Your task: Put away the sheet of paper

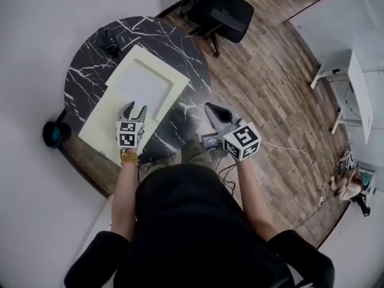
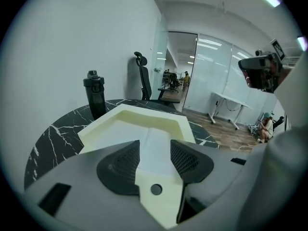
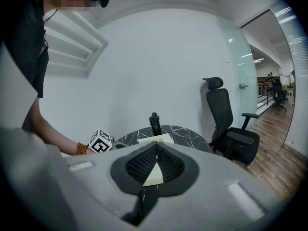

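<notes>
A white sheet of paper point(image 1: 143, 86) lies in the recess of a cream, tray-like folder point(image 1: 99, 125) on the round black marble table point(image 1: 84, 65). My left gripper point(image 1: 132, 107) is open and hovers low over the folder's near part. In the left gripper view the cream folder point(image 2: 144, 117) and the sheet point(image 2: 148, 129) show between the spread jaws of the left gripper point(image 2: 155, 148). My right gripper point(image 1: 211, 107) is shut and empty, off the table's right edge above the floor. In its own view the right gripper point(image 3: 155, 146) has its tips touching.
A black bottle point(image 1: 109, 42) stands at the table's far edge beyond the folder. A black office chair point(image 1: 219, 8) sits behind the table on the wood floor. A white desk point(image 1: 354, 89) is at the right. A blue object point(image 1: 55, 134) lies left of the table.
</notes>
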Demonstrator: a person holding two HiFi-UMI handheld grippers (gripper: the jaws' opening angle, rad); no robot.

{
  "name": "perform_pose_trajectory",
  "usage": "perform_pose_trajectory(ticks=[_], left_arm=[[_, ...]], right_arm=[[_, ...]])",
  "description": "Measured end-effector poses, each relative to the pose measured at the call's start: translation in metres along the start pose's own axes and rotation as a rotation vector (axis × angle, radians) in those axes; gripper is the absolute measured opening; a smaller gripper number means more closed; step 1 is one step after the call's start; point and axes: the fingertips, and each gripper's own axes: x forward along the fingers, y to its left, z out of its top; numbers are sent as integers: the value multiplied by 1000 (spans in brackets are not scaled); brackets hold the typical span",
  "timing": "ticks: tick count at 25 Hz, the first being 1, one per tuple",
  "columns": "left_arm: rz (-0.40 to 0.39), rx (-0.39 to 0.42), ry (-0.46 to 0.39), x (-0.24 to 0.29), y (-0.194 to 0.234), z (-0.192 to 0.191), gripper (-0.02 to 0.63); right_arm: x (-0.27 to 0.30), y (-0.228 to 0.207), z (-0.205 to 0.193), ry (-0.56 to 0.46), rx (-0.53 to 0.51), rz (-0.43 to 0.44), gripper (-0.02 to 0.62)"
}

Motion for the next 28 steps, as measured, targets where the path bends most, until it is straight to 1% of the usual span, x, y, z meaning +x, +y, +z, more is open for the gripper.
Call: perform_pose_trajectory(ticks=[6,9,12,13,14,17,19,21,23,26,28], left_arm=[[-65,23,-76,-52,-45,7,201],[-119,75,-94,-72,-74,9,189],[-157,136,-125,-96,-93,24,162],[-166,149,-144,-103,-97,30,156],[-178,153,-165,-109,-99,36,136],[-234,114,-253,-128,-105,57,64],[-275,99,-310,-142,-109,73,58],[-303,120,-362,-154,-115,89,31],[-305,148,-415,-165,-118,107,29],[-276,198,-485,-181,-122,128,29],[-246,192,-523,-193,-129,140,29]], right_arm=[[13,39,7,-9,-39,77,-2],[16,53,13,-24,-70,88,-2],[16,60,17,-38,-86,84,-2],[15,62,18,-39,-89,80,-2],[14,63,18,-41,-91,76,-2],[9,70,24,-54,-96,74,-2],[5,77,32,-80,-110,77,-2],[0,85,41,-112,-133,75,-2],[-4,93,51,-135,-156,77,-2],[-9,104,61,-157,-177,96,-2],[-14,109,68,-173,-196,103,-2]])
